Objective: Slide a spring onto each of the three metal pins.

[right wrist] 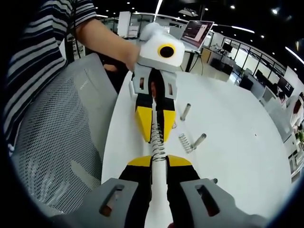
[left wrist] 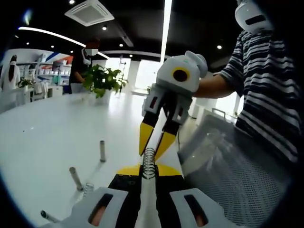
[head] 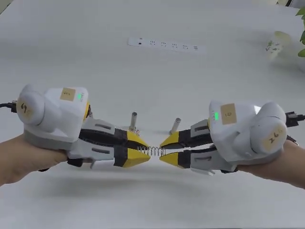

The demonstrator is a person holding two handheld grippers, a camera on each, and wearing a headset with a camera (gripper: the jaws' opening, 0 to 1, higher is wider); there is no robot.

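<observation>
Looks like a handoff: left claw clamps spring, right claw parted round its end; next needs closing, then aligning over pin.

Yellow jaw tips mark the white-and-grey left gripper and right gripper. The spring is silver, the shirt black-and-white striped.

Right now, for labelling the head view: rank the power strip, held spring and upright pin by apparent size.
1. The power strip: largest, though farthest away.
2. The held spring and the upright pin: alike in length, and the spring is nearer, so I leave them unranked.
</observation>
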